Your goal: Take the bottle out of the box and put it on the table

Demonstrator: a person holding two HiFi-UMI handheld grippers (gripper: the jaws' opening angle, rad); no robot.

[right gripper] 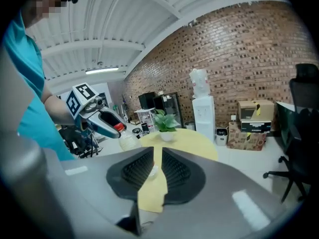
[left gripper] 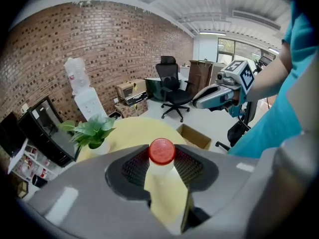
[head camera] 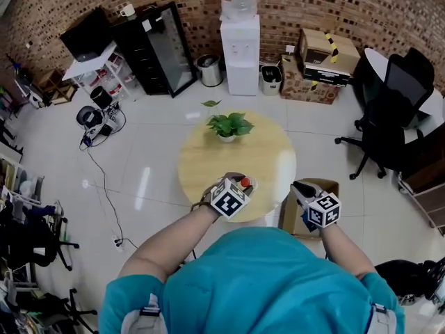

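Note:
A pale bottle (left gripper: 162,180) with a red cap (left gripper: 162,151) sits between the jaws of my left gripper (left gripper: 162,154), which is shut on its neck. In the head view this gripper (head camera: 243,181) hangs over the near edge of the round yellow table (head camera: 229,160), the red cap (head camera: 245,181) showing at its tip. The open cardboard box (head camera: 288,214) stands on the floor at the table's right. My right gripper (head camera: 300,187) is above the box, its jaws a narrow slit apart with nothing between them. The right gripper view shows the held bottle (right gripper: 127,141) at left.
A potted green plant (head camera: 228,125) stands at the table's far side. A water dispenser (head camera: 240,44), stacked boxes (head camera: 321,65) and a black cabinet (head camera: 161,47) line the brick wall. A black office chair (head camera: 389,120) is at the right, cables (head camera: 97,165) on the floor at the left.

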